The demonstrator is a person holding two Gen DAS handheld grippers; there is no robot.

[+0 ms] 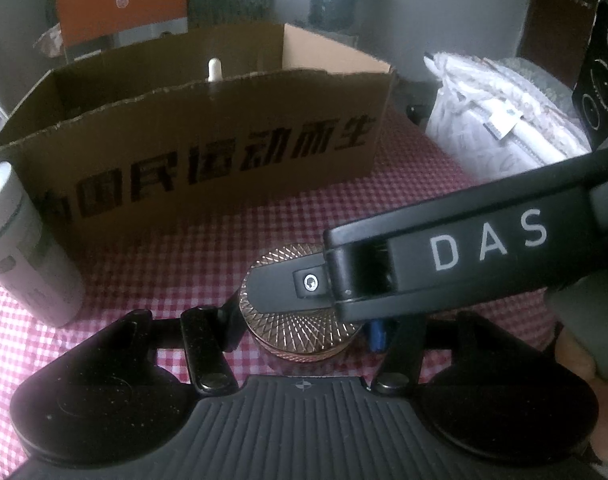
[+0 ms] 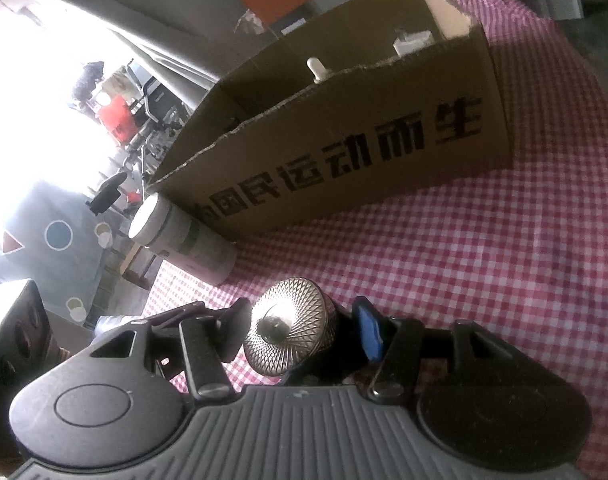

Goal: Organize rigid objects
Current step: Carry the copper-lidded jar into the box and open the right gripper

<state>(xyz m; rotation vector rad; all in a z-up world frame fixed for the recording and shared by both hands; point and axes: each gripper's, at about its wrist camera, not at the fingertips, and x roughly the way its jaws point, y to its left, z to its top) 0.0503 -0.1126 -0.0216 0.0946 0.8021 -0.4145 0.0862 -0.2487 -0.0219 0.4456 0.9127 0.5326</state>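
A round copper-coloured tin with an engraved lid (image 1: 300, 320) sits on the red checked tablecloth. My left gripper (image 1: 304, 330) is shut on the tin's sides. My right gripper (image 2: 300, 328) reaches in from the right and is shut on the tin's lid (image 2: 292, 320); its black finger (image 1: 288, 286) lies across the lid top in the left wrist view. An open cardboard box (image 1: 208, 152) with black printed characters stands behind the tin; it also shows in the right wrist view (image 2: 343, 152). A white bottle tip (image 1: 214, 69) sticks up inside the box.
A white cylindrical canister (image 1: 28, 256) stands to the left of the box, also in the right wrist view (image 2: 184, 244). A white cloth bundle (image 1: 499, 128) lies at the right. A black speaker (image 1: 599, 72) stands far right. An orange box (image 1: 124, 0) is behind.
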